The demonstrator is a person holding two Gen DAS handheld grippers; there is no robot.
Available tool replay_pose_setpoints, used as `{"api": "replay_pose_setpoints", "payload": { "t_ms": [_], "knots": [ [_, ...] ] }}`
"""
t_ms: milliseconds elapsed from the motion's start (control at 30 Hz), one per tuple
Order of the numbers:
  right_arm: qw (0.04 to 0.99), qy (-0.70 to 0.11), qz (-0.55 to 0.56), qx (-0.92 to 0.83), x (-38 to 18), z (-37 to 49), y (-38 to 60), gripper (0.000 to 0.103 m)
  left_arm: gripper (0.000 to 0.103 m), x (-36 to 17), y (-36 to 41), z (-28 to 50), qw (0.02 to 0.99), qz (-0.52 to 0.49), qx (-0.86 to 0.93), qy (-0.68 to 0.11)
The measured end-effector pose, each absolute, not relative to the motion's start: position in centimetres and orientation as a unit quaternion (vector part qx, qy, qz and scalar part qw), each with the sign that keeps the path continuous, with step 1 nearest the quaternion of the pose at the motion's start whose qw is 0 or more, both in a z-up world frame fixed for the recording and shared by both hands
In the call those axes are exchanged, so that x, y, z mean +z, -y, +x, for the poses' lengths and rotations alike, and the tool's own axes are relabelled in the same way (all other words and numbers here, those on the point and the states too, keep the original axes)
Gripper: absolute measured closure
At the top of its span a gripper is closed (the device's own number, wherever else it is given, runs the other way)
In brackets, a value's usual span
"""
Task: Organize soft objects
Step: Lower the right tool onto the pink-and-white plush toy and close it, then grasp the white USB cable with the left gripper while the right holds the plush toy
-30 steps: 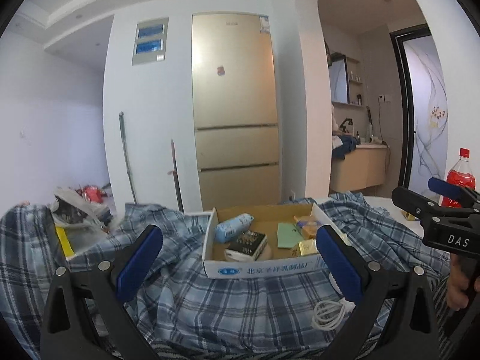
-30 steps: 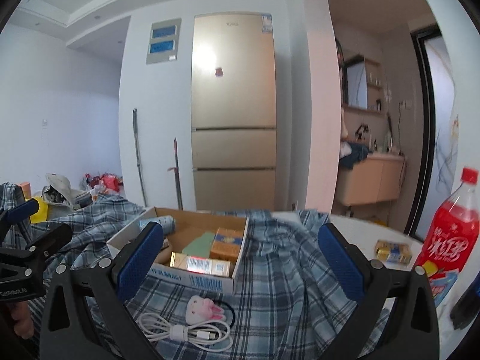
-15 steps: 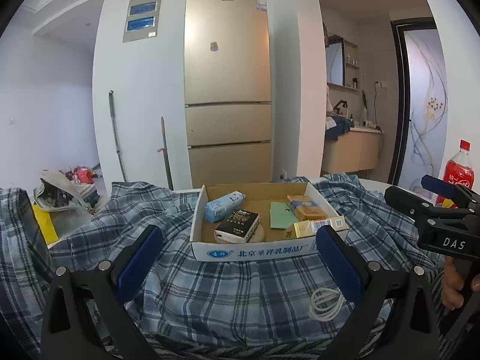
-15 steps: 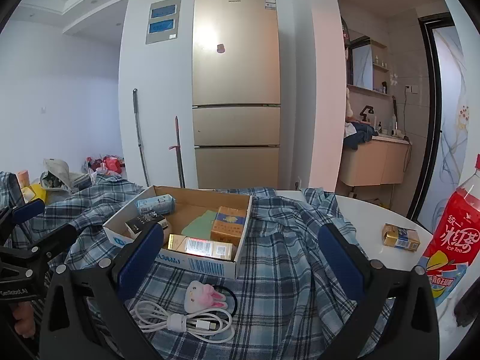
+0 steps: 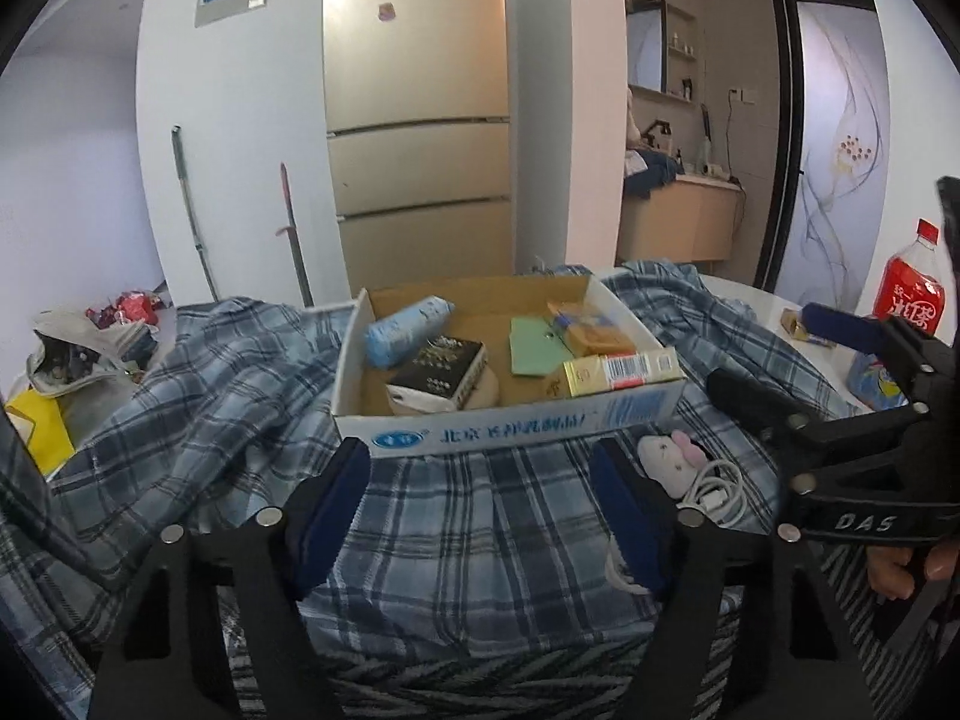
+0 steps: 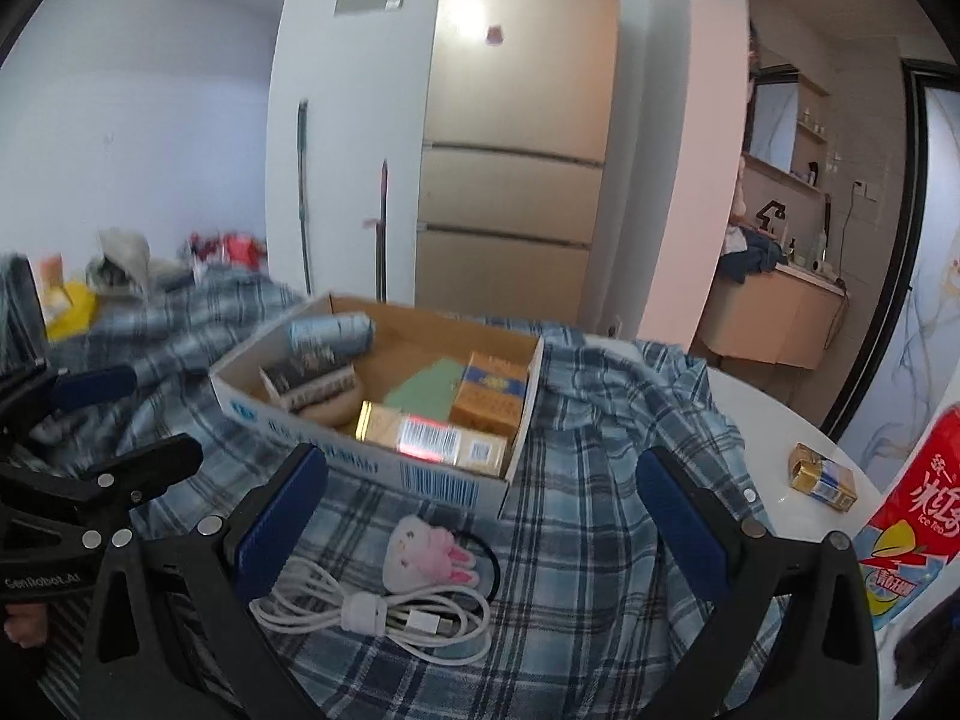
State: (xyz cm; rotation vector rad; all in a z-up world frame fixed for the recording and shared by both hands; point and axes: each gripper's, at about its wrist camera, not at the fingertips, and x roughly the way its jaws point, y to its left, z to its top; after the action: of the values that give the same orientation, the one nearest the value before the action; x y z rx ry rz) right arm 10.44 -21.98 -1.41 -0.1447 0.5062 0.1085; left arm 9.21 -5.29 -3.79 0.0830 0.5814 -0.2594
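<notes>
The plaid shirt [image 5: 492, 516] lies spread and rumpled over the white table [image 6: 774, 420], covering most of it, and a cardboard box [image 5: 510, 432] sits on top of the cloth, pressing it down. Inside the box lie a light blue tissue pack [image 5: 405, 330], a dark book [image 5: 438, 369], a green card [image 5: 531, 345], an orange carton [image 6: 489, 399] and a gold carton [image 5: 621, 369] leaning on the front wall. Just in front of the box, toward its right corner, a pink and white plush charm [image 6: 429, 552] and a coiled white cable [image 6: 372, 609] rest on the shirt. The left gripper [image 5: 480, 516] hangs over the cloth just in front of the box, its jaws closing with only plaid fabric below the gap and nothing pinched between the pads. The right gripper [image 6: 480, 516] stands with its jaws wide apart, the charm and cable lying between its fingers, untouched. To the right of the box, on bare tabletop, stand a red iced tea bottle [image 6: 918, 510] and a small gold pack [image 6: 822, 477].
</notes>
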Motion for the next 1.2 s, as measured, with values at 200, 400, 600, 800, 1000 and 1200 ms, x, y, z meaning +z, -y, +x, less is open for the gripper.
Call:
{"api": "replay_pose_setpoints", "payload": {
  "t_ms": [200,400,600,800,1000,1200],
  "knots": [
    [0.944,-0.317,-0.066,0.069,-3.2,12.6,21.8,0.019,0.055,-5.0,5.0,10.6,0.931,0.026,-0.137,-0.338],
    [0.928,-0.356,-0.072,0.084,-4.5,13.4,21.3,0.03,0.055,-5.2,5.6,10.5,0.926,0.033,-0.155,-0.344],
    [0.905,-0.407,-0.075,0.097,-6.1,14.6,20.8,0.058,0.055,-5.3,5.7,10.5,0.92,0.031,-0.166,-0.354],
    [0.892,-0.432,-0.081,0.108,-6.9,15.0,20.4,0.058,0.055,-5.7,6.0,10.8,0.914,0.037,-0.169,-0.366],
    [0.889,-0.437,-0.08,0.108,-7.0,14.9,20.5,0.075,0.055,-5.8,6.1,10.8,0.912,0.039,-0.175,-0.369],
    [0.93,-0.351,-0.038,0.104,-3.9,12.4,22.5,0.076,0.055,-5.3,6.3,10.2,0.915,0.04,-0.194,-0.352]
  ]
}}
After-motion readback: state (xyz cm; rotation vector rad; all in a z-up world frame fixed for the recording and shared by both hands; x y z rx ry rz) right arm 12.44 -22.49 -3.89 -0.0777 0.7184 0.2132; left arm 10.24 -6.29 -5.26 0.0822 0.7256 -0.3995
